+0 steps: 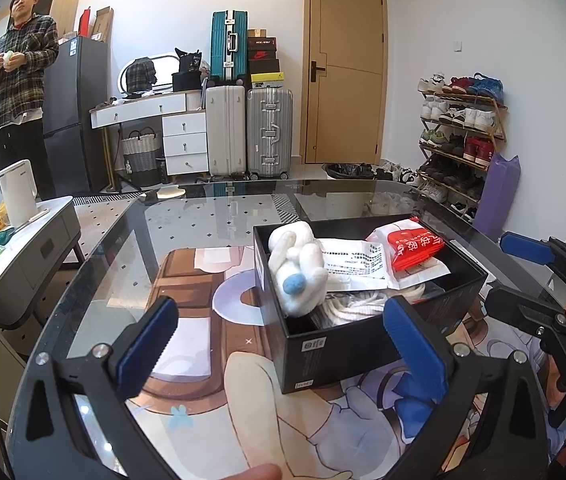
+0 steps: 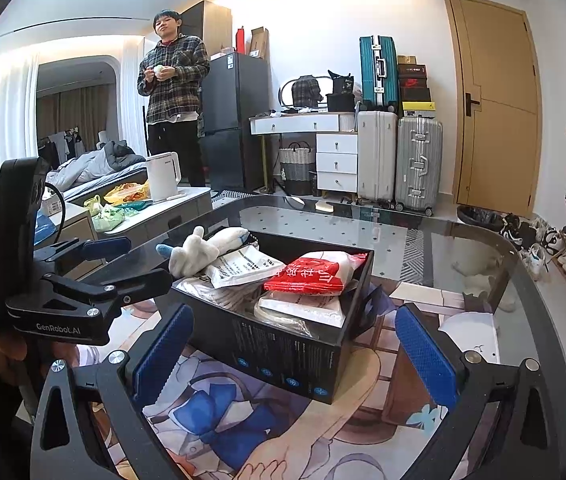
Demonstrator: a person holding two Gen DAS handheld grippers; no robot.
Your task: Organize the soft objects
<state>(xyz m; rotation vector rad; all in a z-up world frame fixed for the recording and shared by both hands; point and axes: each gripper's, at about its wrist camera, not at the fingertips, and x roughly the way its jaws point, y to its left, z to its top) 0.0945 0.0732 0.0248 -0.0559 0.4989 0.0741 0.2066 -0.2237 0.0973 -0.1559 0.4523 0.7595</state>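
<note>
Soft items sit in one black box (image 1: 363,344) at frame centre on the glass tabletop (image 1: 203,232): one white plush toy (image 1: 297,270), one red packet (image 1: 413,248), two white packets, coiled rope. Left claw (image 1: 283,344) wide, empty, nearest. Right claw (image 2: 289,354) wide, empty. Bare glass lies left and beyond the box.
</note>
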